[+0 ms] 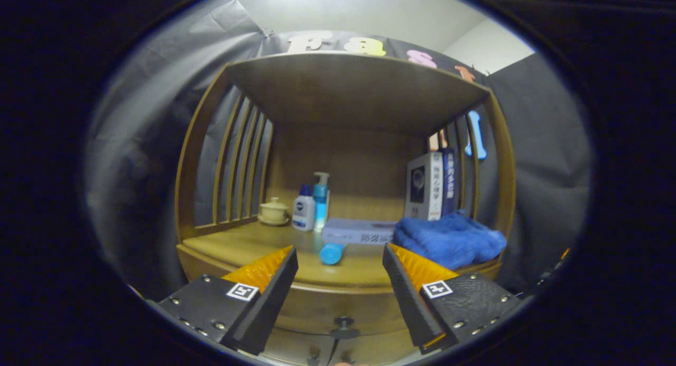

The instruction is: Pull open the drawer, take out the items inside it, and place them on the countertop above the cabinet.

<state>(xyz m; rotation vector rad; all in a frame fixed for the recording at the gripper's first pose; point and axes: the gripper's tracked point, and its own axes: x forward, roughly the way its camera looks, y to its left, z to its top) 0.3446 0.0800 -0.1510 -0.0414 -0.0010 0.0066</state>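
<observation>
My gripper (340, 255) stands open in front of a wooden cabinet, its fingers spread wide with nothing between them. Below and between the fingers is the drawer front (338, 310) with a small dark knob (344, 324); the drawer looks closed. Just above it runs the countertop (248, 247). A small blue cylinder (331, 253) lies on the countertop just ahead of the fingers. Behind it lies a flat pale box (359, 231). A folded blue towel (449, 239) rests beyond the right finger. The drawer's inside is hidden.
At the back left of the countertop stand a cream lidded cup (273, 211), a white bottle (303, 210) and a blue pump bottle (320, 199). Upright books (430, 186) lean at the back right. A wooden shelf roof (354, 88) and slatted sides enclose the space.
</observation>
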